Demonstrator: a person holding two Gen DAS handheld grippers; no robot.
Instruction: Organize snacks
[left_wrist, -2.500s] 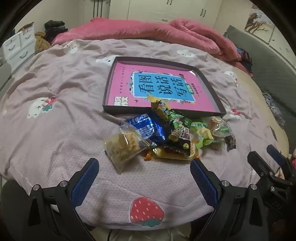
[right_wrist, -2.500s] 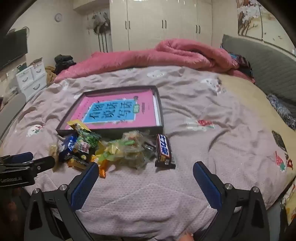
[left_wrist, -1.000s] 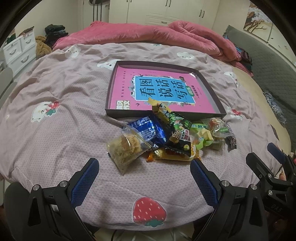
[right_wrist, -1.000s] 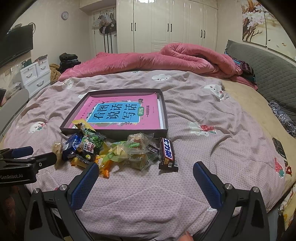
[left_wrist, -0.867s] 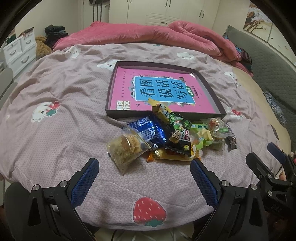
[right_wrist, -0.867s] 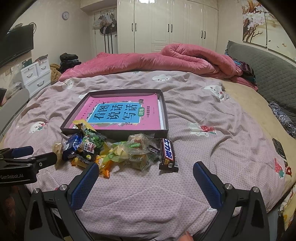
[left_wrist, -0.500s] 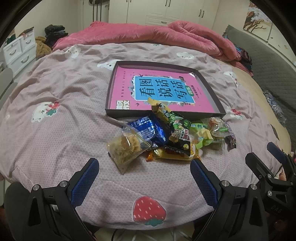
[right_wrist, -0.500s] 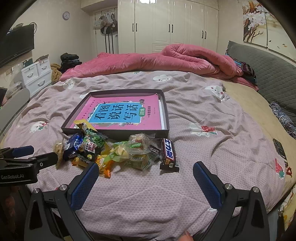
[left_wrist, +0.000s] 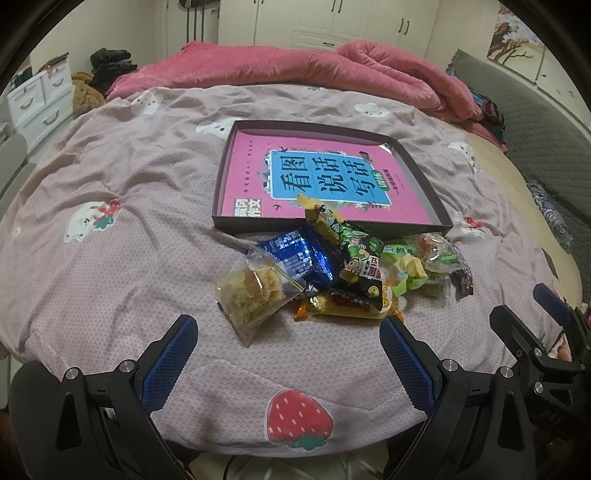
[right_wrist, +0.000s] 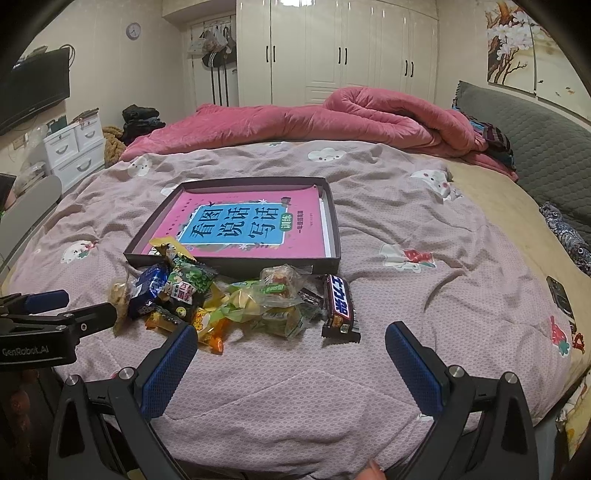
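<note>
A heap of snack packets lies on the bed in front of a shallow dark box (left_wrist: 424, 173) (right_wrist: 334, 225) with a pink and blue book inside. In the heap are a clear bag of floss cake (left_wrist: 253, 291), a blue packet (left_wrist: 299, 258) (right_wrist: 147, 288), a green and black packet (left_wrist: 356, 251) (right_wrist: 188, 282), yellow-green candies (right_wrist: 251, 302) and a chocolate bar (right_wrist: 340, 303) at the right end. My left gripper (left_wrist: 288, 354) is open and empty, just short of the floss cake bag. My right gripper (right_wrist: 290, 360) is open and empty, short of the chocolate bar.
A rumpled pink quilt (right_wrist: 332, 114) lies across the far side of the bed. White drawers (right_wrist: 74, 147) stand at the left, and a grey padded headboard (right_wrist: 546, 136) at the right. A dark phone (right_wrist: 560, 297) lies on the cover to the right.
Both views have tilted and shifted slightly over the bed. The grippers stay open and the snacks lie where they were.
</note>
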